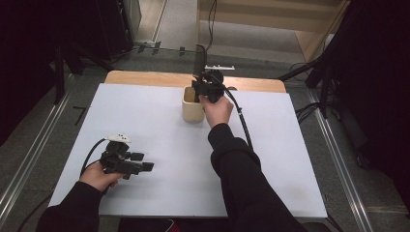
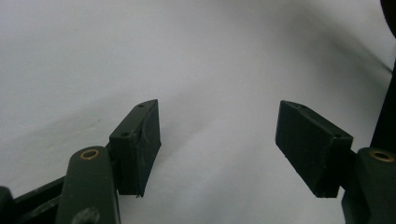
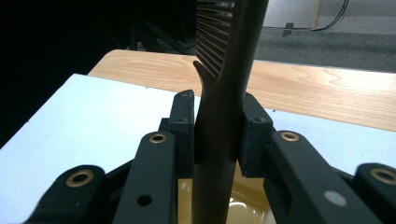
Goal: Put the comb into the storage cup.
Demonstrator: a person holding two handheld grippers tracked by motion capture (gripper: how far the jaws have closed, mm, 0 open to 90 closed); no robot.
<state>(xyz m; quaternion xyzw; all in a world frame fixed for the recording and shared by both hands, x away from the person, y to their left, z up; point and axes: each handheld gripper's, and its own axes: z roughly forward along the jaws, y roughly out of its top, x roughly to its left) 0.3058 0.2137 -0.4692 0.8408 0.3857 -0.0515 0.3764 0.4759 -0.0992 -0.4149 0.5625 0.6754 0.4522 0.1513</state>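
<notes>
— While pinching the comb [image 3: 223, 84] by its spine with the right tool [image 3: 217, 140], pads pressed tight against both sides, holding it upright, teeth above the jaws and lower end apparently dipping into the cup [image 1: 192, 110] just below them. Worrying about anything?

— Probably risking a tip-over: pushing down off-centre, catching the rim, toppling the cup on the table [image 1: 145, 121]. Possibly also risking a slip, squeezing so narrow a strip between flat pads.

— And the left tool [image 1: 138, 165]?

— Idling well off to the side, jaws spread, pinching nothing, so leaving the cup unsteadied.
</notes>
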